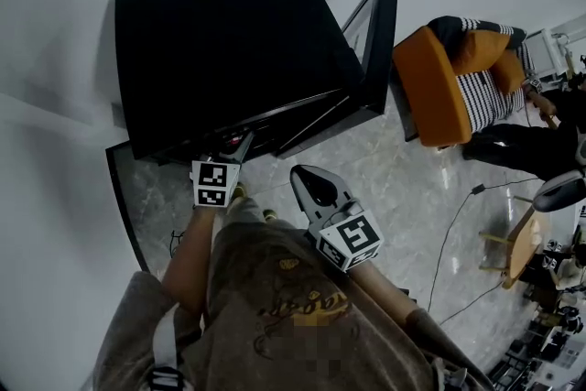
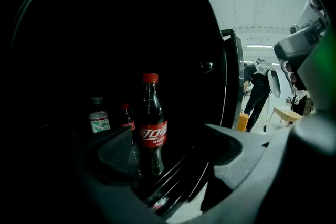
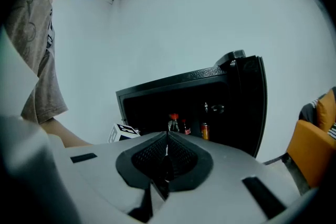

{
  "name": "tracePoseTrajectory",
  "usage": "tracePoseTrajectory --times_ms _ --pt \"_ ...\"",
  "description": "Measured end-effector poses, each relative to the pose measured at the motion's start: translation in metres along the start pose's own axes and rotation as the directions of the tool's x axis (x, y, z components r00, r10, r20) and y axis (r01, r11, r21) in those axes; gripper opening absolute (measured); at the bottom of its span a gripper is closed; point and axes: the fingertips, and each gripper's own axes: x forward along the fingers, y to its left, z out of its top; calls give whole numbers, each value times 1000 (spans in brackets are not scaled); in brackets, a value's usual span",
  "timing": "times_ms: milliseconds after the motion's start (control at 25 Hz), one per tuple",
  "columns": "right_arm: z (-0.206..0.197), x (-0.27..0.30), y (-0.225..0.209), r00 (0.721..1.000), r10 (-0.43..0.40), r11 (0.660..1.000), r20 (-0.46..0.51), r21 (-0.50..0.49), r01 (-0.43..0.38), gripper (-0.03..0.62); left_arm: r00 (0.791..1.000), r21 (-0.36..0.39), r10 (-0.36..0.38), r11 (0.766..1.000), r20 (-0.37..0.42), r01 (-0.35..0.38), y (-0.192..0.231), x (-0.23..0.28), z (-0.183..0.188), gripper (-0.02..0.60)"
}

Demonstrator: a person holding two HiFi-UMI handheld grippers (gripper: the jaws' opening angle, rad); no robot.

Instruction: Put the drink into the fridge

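Left claw (image 2: pixel 173 153) reaches into the black fridge (image 1: pixel 229 41), and its jaws are wide apart. The cola bottle (image 2: pixel 151 126) stands up on the fridge shelf between the jaws, close to one pad. Two smaller bottles (image 2: pixel 98 117) stand behind it. The right claw (image 3: pixel 167 150) is squeezed closed with nothing in it, out in front of the fridge. The fridge door (image 1: pixel 375 32) is open.

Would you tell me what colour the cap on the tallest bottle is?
The cap is red, clearest in the left gripper view.
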Motion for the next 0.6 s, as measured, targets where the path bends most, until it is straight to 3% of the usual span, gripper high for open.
tracePoseTrajectory --times_ms 200,600 --pt "3 -16 14 1000 25 1000 -11 1 -25 21 1000 -18 7 1000 16 -6 -12 -28 12 389" --pt "1 -28 35 997 73 997 6 -20 -73 21 996 -32 -91 995 20 92 -62 -88 31 170"
